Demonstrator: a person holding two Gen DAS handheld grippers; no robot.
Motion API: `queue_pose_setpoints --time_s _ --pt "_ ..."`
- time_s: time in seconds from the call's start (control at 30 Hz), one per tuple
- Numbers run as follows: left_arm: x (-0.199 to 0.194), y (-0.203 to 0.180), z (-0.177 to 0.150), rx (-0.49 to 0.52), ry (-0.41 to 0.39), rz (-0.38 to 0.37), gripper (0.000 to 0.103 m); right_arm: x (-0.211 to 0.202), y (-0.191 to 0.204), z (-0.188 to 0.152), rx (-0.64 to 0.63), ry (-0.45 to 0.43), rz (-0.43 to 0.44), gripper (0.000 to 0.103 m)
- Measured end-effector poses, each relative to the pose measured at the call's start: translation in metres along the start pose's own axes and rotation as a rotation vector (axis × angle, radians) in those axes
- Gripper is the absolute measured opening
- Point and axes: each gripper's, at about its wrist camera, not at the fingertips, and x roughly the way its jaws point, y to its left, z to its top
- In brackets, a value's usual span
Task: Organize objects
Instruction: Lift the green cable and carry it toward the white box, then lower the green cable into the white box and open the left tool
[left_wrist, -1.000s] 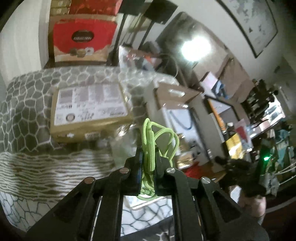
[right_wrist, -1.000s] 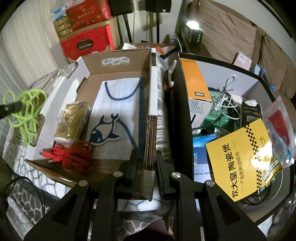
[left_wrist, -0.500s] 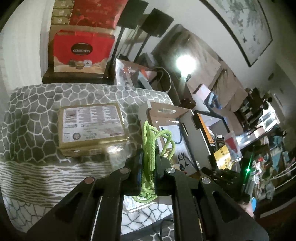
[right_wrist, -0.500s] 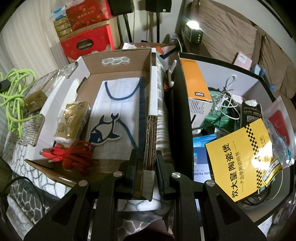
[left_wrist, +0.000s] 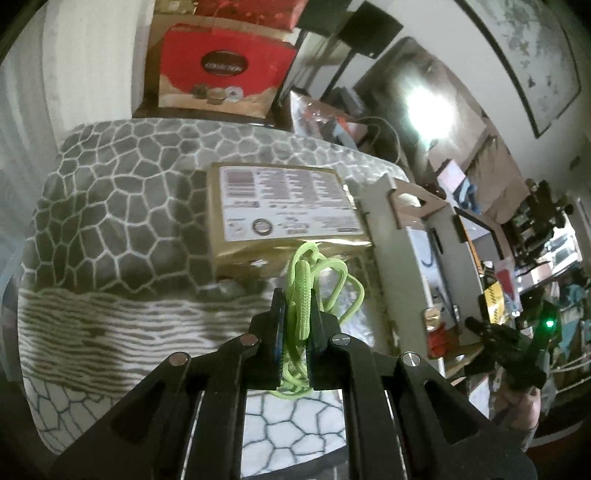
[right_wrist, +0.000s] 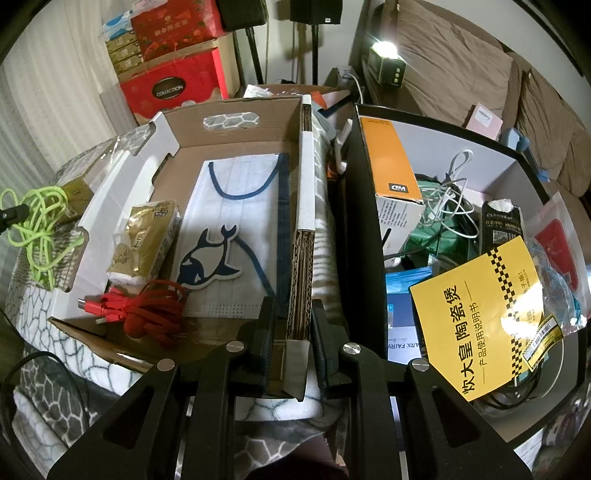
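Swinging back left, my left tool (left_wrist: 295, 325) pinches the green cord (left_wrist: 310, 280) in air beside the box (right_wrist: 306, 236), whose wall my right tool (right_wrist: 293, 343) clamps. Cord is light, floppy; grip the bundle's middle.

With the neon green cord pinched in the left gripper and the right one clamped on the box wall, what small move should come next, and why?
Probably carry the left gripper, shut on the neon green cord, rightward over the white side wall of the open cardboard box. The cord hangs outside that wall, above the patterned grey blanket, while the right gripper steadies the box's corrugated wall.
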Motion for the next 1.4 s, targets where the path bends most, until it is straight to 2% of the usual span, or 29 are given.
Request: queue_pose_setpoints --time_s 0.17,0.37,0.5,0.6,0.67,0.83,0.9,1.13,1.3,1.4 --pt "0.003 0.013 -0.004 0.022 0.002 0.073 0.008 0.0 0.0 0.0 0.001 0.0 0.001 0.019" --pt "0.009 0.041 -0.004 -0.023 0.037 0.106 0.011 0.001 0.0 0.0 0.0 0.0 0.0 0.02" --pt "0.002 0.046 -0.001 -0.071 0.01 0.126 0.038 0.0 0.0 0.0 0.001 0.0 0.001 0.02" --pt "-0.012 0.031 0.0 -0.03 -0.054 0.158 0.041 0.001 0.0 0.0 -0.001 0.002 0.001 0.02" --pt "-0.018 0.019 0.001 0.001 -0.074 0.149 0.043 0.001 0.0 0.0 -0.002 0.001 -0.001 0.02" --pt "-0.01 -0.018 -0.004 0.085 -0.026 0.049 0.044 0.001 0.0 0.0 0.002 0.001 0.001 0.02" --pt "0.001 -0.029 -0.006 0.105 0.002 0.035 0.044 0.002 0.0 -0.001 0.001 0.002 -0.001 0.02" --pt "0.016 -0.049 -0.009 0.148 0.029 0.049 0.043 0.003 0.001 -0.001 -0.002 0.004 -0.003 0.021" --pt "0.021 -0.041 -0.008 0.146 0.037 0.086 0.04 0.003 0.002 -0.001 0.001 0.003 -0.001 0.021" --pt "0.032 -0.034 -0.011 0.139 0.069 0.128 0.053 0.003 0.002 -0.001 0.001 0.004 -0.002 0.021"
